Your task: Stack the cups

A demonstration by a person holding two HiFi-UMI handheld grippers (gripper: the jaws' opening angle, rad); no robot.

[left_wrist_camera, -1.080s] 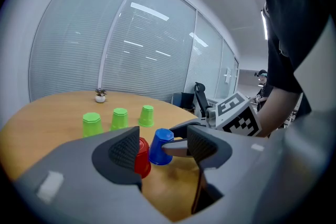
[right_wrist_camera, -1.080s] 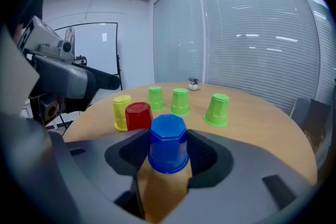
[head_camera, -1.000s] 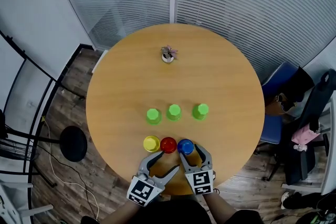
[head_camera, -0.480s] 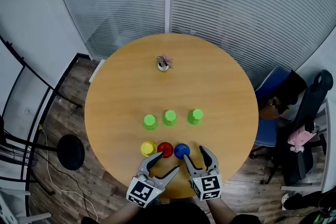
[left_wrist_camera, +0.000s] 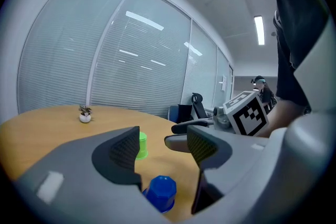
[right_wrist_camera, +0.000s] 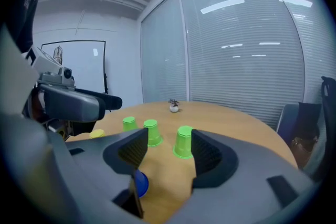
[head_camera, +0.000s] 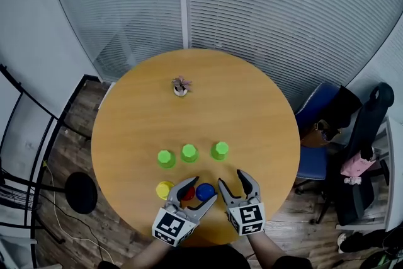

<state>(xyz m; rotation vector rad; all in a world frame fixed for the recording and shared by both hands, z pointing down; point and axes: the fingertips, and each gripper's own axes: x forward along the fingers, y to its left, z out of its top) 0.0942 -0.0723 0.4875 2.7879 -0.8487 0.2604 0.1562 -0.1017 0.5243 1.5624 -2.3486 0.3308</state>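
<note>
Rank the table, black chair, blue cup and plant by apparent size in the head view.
Largest: table.
Next: black chair, though it stands on the floor, farther from the camera.
Smallest: blue cup and plant look alike; no ranking between them.

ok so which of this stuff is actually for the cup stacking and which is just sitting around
For the job:
- left green cup, middle green cup, right green cup
- yellow cup, red cup, blue cup
- left gripper and right gripper, both open

Just lying about:
- small potted plant
- blue chair, black chair
</note>
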